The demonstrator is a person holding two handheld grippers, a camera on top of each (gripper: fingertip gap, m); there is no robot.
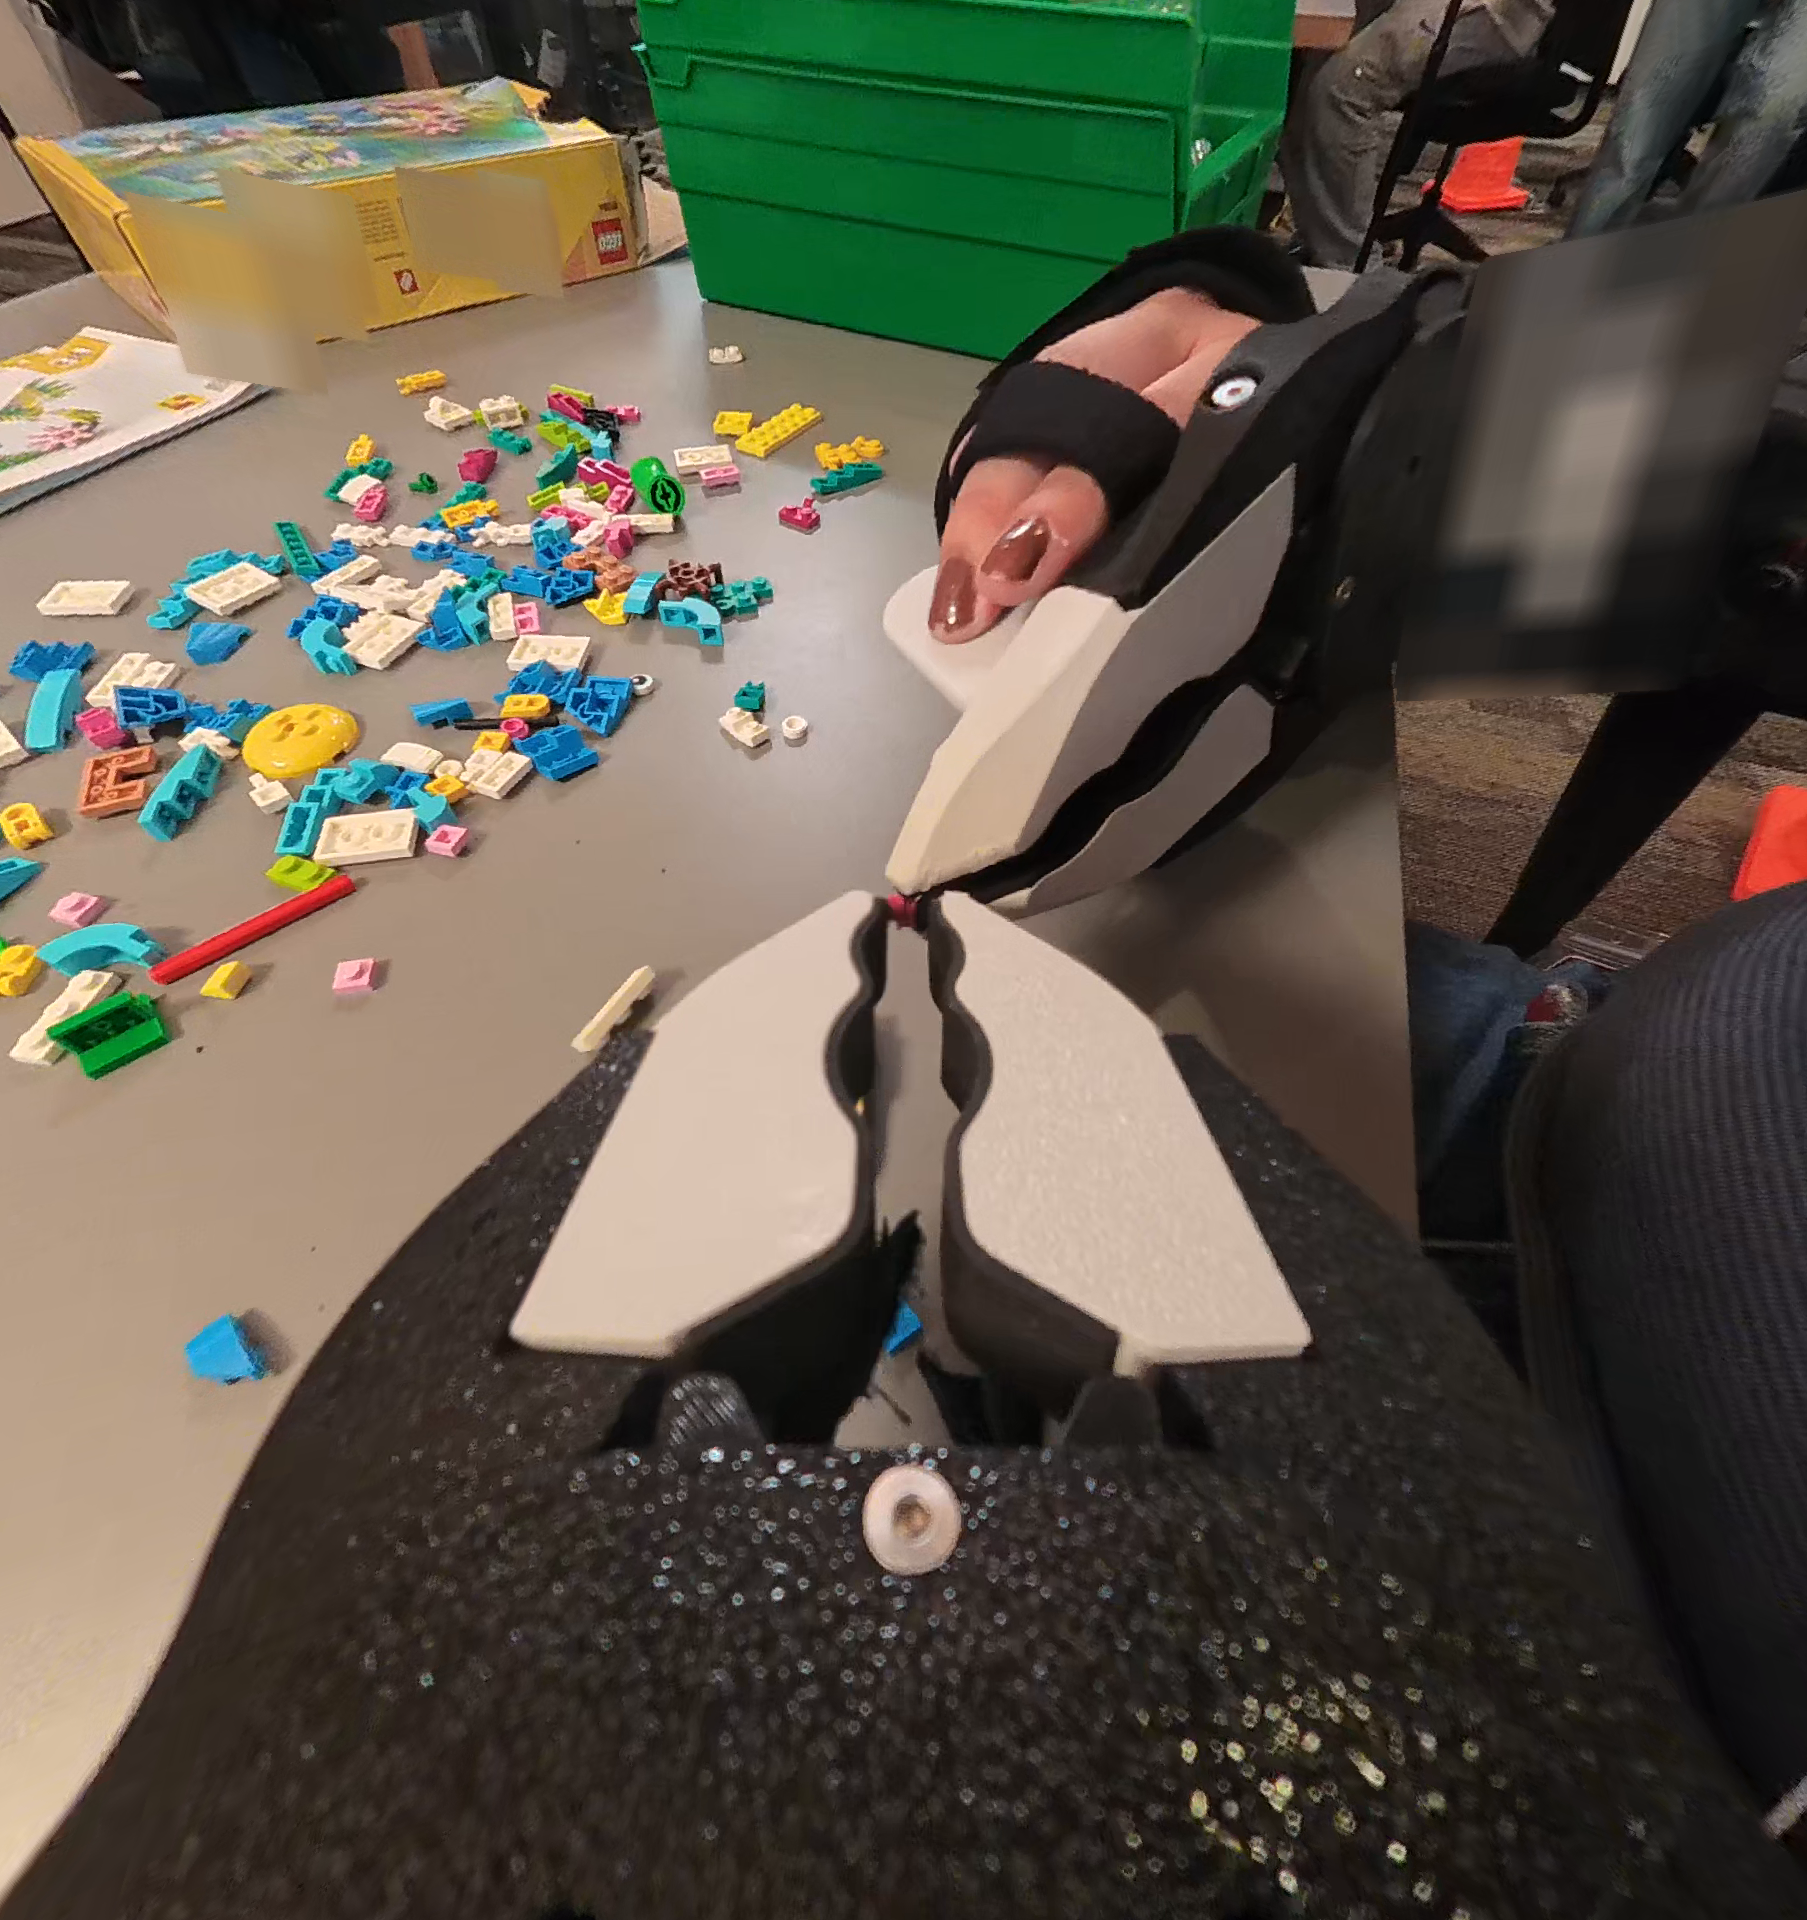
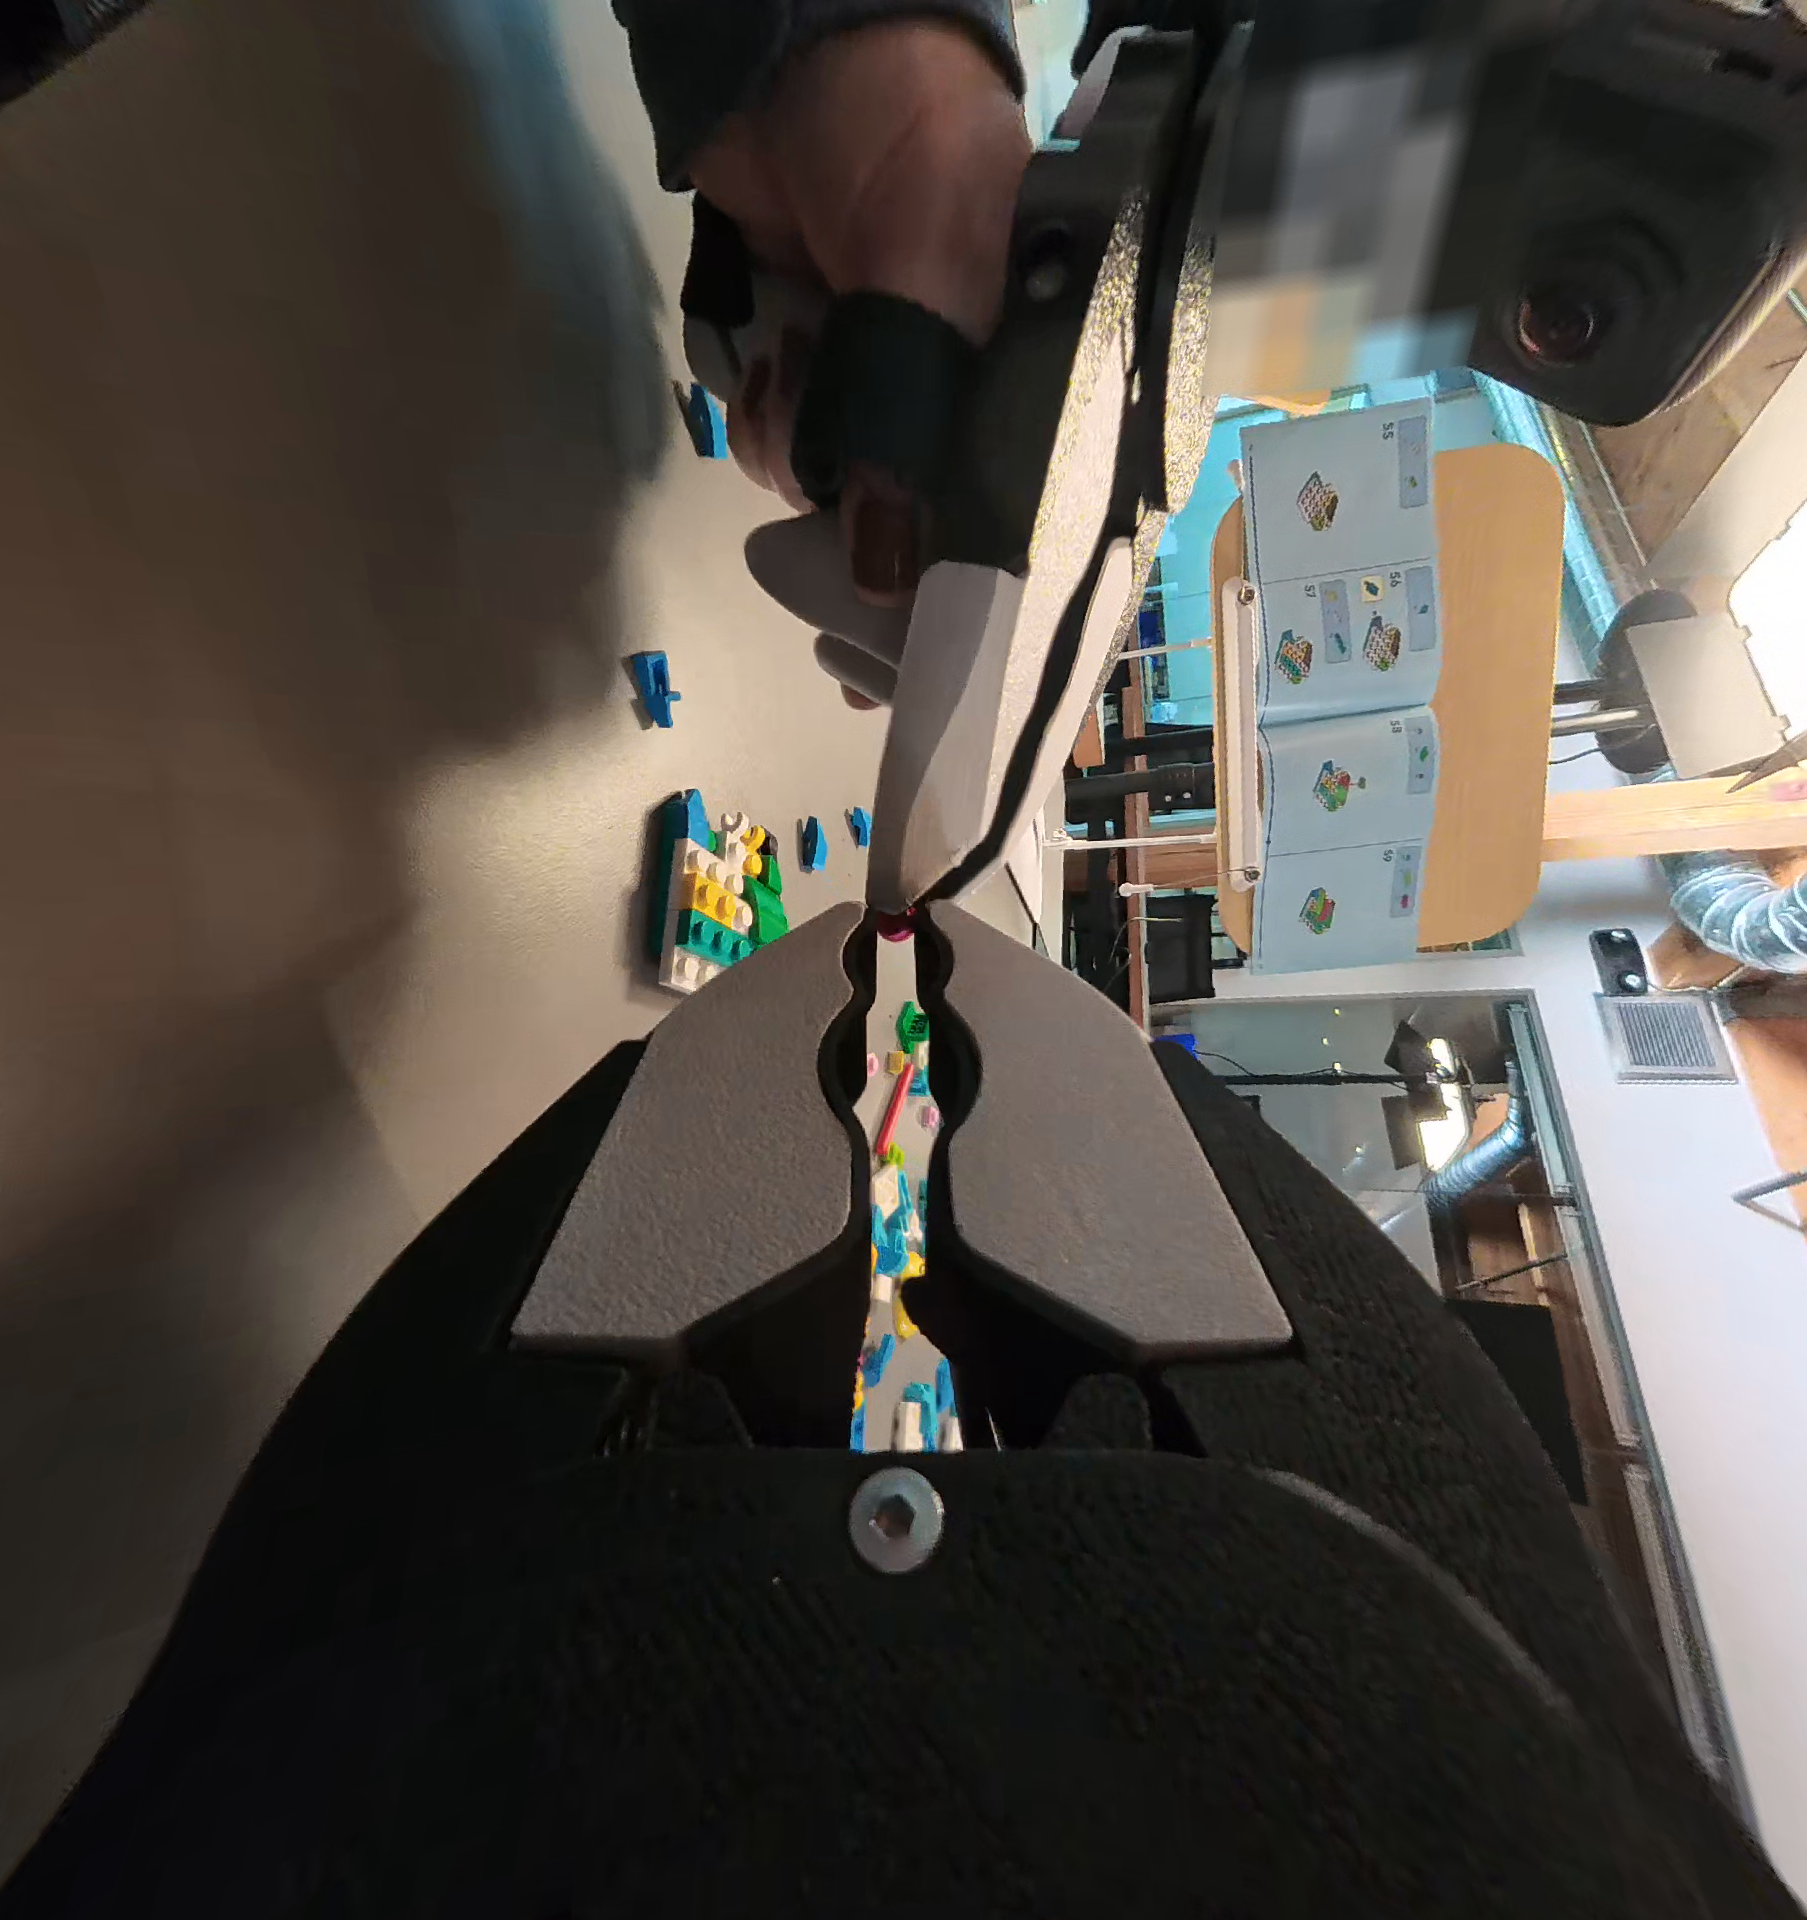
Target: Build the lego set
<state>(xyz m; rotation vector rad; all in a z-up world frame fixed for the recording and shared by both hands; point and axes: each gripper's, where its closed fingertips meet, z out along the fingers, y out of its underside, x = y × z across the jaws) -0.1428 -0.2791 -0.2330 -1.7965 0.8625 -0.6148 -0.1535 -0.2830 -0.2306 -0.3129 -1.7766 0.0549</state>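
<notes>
Magenta plastic, a tiny rounded piece (image 1: 905, 912), is pinched at the very tips of both grippers at once, held in the air above the grey surface (image 1: 463, 1195) near its edge. It is clamped by the left gripper (image 1: 907, 920), whose fingers are nearly closed, and the right gripper (image 1: 920, 888) is closed on it from above and to the right. Whether it is one piece or two being joined cannot be told, since the tips cover most of it. A slip is judged the main risk: the piece is small, smooth and hard, so a slight twist or uneven squeeze between the two grips could flick it out, and it could be lost over the edge of the surface or among the loose bricks (image 1: 411, 623). The gripper fingers are faced with pale matte plates and lined with wavy black rubber, while the bodies are of coarse, speckled black print. Glossy bricks in blue, white, yellow and pink are scattered to the left, with a red rod (image 1: 252, 930) and a yellow dome (image 1: 299, 738) among them. A partly built stepped model (image 2: 717, 894) is seen on the surface in the right wrist view, and an open instruction booklet (image 2: 1340, 686) is propped on a wooden stand beyond it.
</notes>
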